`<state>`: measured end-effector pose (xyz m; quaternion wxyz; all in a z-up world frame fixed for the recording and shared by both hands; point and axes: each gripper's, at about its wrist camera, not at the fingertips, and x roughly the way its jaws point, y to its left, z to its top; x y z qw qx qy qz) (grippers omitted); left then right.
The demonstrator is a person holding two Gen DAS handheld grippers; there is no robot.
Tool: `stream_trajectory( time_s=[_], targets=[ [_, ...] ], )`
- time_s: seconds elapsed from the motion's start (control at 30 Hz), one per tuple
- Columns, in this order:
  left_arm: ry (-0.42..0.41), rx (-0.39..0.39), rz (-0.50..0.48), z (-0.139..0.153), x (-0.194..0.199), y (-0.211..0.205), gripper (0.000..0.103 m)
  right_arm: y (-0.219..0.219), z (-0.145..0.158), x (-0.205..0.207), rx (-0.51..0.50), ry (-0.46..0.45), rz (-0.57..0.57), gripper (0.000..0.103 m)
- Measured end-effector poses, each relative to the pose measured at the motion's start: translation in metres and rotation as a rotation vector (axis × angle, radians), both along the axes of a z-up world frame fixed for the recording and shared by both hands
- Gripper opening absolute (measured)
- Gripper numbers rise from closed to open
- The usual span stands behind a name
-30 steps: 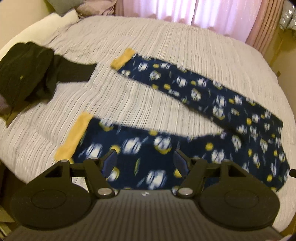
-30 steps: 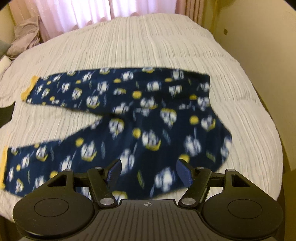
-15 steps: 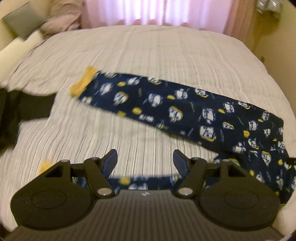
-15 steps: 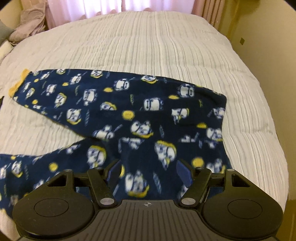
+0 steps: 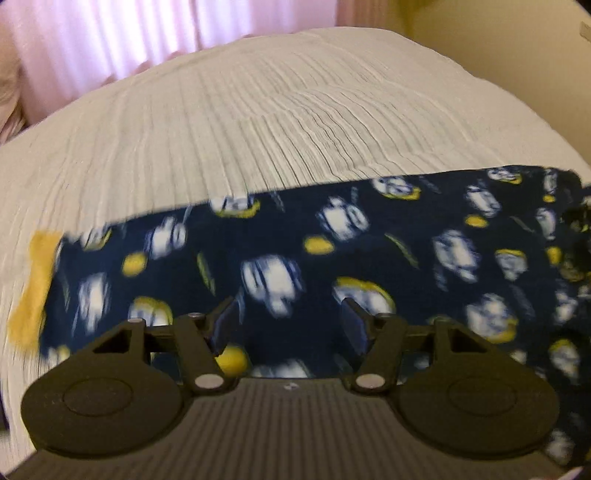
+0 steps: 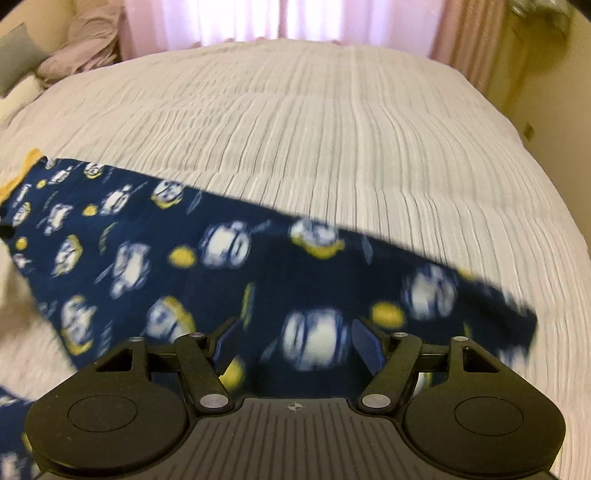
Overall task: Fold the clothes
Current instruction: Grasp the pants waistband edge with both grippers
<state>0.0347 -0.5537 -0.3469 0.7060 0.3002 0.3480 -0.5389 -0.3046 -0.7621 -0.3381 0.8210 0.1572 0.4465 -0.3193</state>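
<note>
Both grippers have dropped closer to the trousers (image 5: 295, 258) since the earlier frames. At bottom centre of each view, the left gripper (image 5: 288, 325) has empty jaws that are closing; the right gripper (image 6: 291, 339) is spread, grasping nothing. The trousers lie mid-frame across the bed (image 6: 314, 129); curtains (image 6: 277, 18) along the top.

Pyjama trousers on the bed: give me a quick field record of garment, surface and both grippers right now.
garment: navy pyjama trousers with white and yellow print, lying flat
cuff: yellow cuff at the leg end, left of view
surface: ribbed white bedspread
left gripper: over the leg, jaws closing, nothing gripped
right gripper: over the fabric, jaws apart, nothing gripped
background: pink curtains
</note>
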Motion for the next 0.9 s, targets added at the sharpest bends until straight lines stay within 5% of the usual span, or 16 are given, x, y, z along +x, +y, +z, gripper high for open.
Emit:
stream_trajectory(
  time_s=[0.3, 0.57, 0.67, 0.77, 0.8, 0.9],
  targets=[
    [-0.134, 0.034, -0.254, -0.036, 0.051, -0.083, 0.058, -0.076, -0.027, 0.046, -0.078, 0.033, 0.167, 0.069],
    [-0.21, 0.111, -0.402, -0.076, 0.081, -0.126, 0.064, -0.12, -0.06, 0.062, 0.049, 0.101, 0.278, 0.069],
    [-0.172, 0.104, -0.424, -0.087, 0.092, -0.136, 0.062, -0.128, -0.069, 0.063, 0.085, 0.089, 0.276, 0.068],
    [-0.104, 0.111, -0.468, -0.095, 0.097, -0.143, 0.024, -0.134, -0.069, 0.062, 0.139, 0.048, 0.278, 0.011],
    [-0.11, 0.11, -0.491, -0.095, 0.094, -0.143, 0.009, -0.132, -0.068, 0.063, 0.143, 0.046, 0.28, 0.009],
    [-0.182, 0.108, -0.52, -0.09, 0.083, -0.135, 0.003, -0.119, -0.061, 0.062, 0.078, 0.06, 0.307, 0.003]
  ],
)
